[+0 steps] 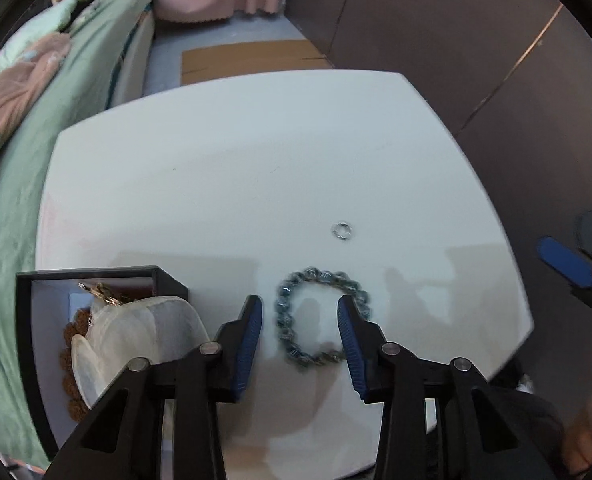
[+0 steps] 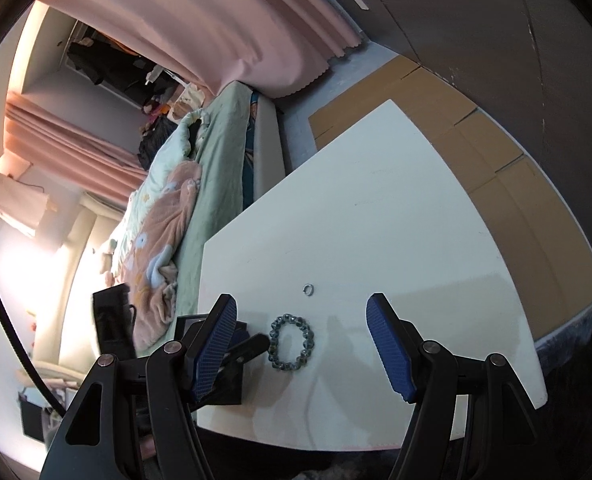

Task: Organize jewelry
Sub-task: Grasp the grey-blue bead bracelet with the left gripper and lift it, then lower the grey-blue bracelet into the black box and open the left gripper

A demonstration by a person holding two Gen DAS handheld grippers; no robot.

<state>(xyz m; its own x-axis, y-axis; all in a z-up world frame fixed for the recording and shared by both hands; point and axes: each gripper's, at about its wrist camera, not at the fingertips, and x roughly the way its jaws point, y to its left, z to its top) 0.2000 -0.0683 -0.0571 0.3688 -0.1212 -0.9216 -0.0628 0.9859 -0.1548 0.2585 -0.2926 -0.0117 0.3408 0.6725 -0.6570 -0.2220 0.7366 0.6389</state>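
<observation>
The left wrist view looks steeply down, close over the white table (image 1: 256, 152), beside the black box (image 1: 96, 276). The right wrist view sits farther back, angled shallower toward the bed (image 2: 216, 168). Both share the beaded bracelet (image 1: 320, 316) (near the small ring (image 2: 309, 289)).

You're working over a white table (image 1: 216, 168). A grey beaded bracelet (image 1: 320, 316) is lying flat toward its near edge, a small silver ring (image 1: 342, 231) is sitting just beyond it, and a black jewelry box (image 1: 96, 320) is sitting open at the near left corner.
</observation>
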